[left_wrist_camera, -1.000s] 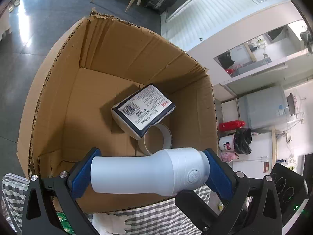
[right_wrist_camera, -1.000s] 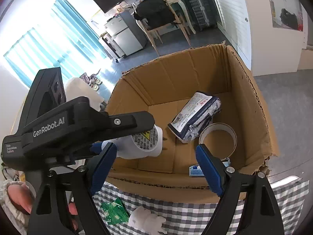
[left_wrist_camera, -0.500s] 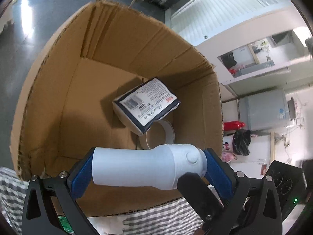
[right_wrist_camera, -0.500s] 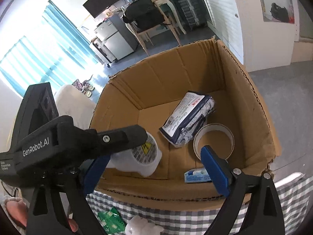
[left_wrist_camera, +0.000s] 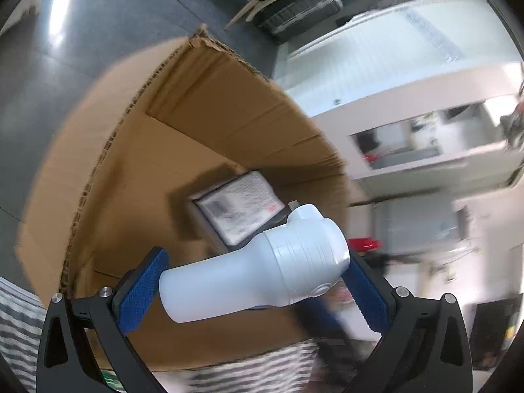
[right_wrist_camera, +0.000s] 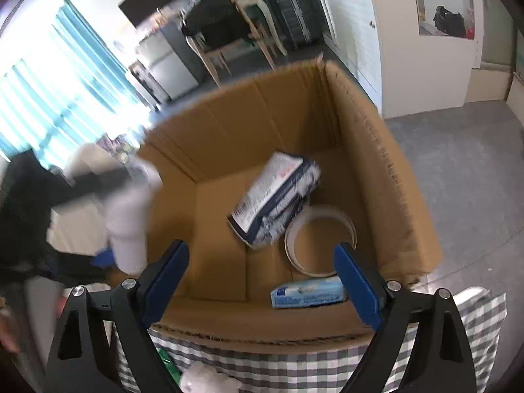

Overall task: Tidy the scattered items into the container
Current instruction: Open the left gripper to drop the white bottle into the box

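My left gripper [left_wrist_camera: 252,288] holds a white plastic bottle [left_wrist_camera: 258,278] crosswise between its blue pads, tilted, above the near edge of the open cardboard box [left_wrist_camera: 137,170]. In the right wrist view the bottle [right_wrist_camera: 131,219] is a blur at the box's left wall. My right gripper [right_wrist_camera: 262,281] is open and empty over the box's [right_wrist_camera: 376,150] near rim. Inside lie a blue-and-white packet [right_wrist_camera: 275,199], a tape roll [right_wrist_camera: 319,242] and a small blue-white tube box [right_wrist_camera: 308,294]. The packet also shows in the left wrist view [left_wrist_camera: 239,206].
A grey checked cloth [right_wrist_camera: 294,357] covers the table under the box. On it, near me, lie a green wrapper [right_wrist_camera: 168,363] and a white crumpled item [right_wrist_camera: 206,380]. Chairs [right_wrist_camera: 229,39] and a grey floor [right_wrist_camera: 465,170] lie beyond.
The left gripper has swung and tilted fast with the bottle, whose cap end now points up and right. The right gripper has moved closer over the box.
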`<state>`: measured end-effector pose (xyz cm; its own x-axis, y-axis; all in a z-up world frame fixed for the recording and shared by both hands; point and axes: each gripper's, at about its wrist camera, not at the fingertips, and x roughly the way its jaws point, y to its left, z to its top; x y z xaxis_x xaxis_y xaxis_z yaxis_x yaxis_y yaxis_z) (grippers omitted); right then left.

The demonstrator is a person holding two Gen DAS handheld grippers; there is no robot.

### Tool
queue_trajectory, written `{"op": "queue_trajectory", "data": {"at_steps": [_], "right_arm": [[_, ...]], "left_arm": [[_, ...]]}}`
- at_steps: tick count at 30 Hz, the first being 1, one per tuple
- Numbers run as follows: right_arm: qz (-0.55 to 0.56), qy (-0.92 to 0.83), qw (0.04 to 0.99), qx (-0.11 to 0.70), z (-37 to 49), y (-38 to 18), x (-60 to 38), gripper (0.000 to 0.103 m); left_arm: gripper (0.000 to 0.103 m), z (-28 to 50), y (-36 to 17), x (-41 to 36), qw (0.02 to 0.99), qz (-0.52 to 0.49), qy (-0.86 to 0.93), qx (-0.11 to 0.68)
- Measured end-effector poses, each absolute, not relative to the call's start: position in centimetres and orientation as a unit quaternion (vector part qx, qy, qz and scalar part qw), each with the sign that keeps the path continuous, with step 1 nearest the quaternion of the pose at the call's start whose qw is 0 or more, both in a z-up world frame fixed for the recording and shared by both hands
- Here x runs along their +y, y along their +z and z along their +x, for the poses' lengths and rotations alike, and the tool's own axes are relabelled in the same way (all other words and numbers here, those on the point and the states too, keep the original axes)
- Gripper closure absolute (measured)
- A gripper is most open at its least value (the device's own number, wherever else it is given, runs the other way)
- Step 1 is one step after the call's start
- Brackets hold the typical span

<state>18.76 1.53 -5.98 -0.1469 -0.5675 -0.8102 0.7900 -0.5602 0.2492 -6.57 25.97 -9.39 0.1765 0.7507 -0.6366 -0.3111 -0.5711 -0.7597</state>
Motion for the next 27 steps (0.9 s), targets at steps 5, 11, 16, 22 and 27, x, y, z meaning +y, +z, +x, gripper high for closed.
{"op": "queue_trajectory", "data": {"at_steps": [5, 11, 16, 22, 27], "right_arm": [[0.477, -0.723, 0.491, 0.089, 19.0, -4.9, 2.1, 0.013], [0.483, -0.704, 0.513, 0.090, 20.4, -5.5, 0.1, 0.013], [0.485, -0.716, 0.493, 0.094, 19.8, -6.2, -0.5, 0.011], [0.485, -0.733, 0.464, 0.108, 19.5, -6.6, -0.5, 0.012], [0.495, -0.749, 0.432, 0.089, 17.3, -6.5, 0.8, 0.013]], "left_arm": [[0.000, -5.9, -9.6, 27.9, 0.434, -0.645, 0.608, -0.157], [0.000, -4.3, -10.2, 28.7, 0.455, -0.652, 0.585, -0.162], [0.000, -4.0, -10.4, 29.5, 0.451, -0.664, 0.580, -0.135], [0.000, -4.0, -10.2, 29.6, 0.444, -0.665, 0.591, -0.107], [0.000, -5.5, -8.5, 28.9, 0.459, -0.642, 0.606, -0.099]]}}
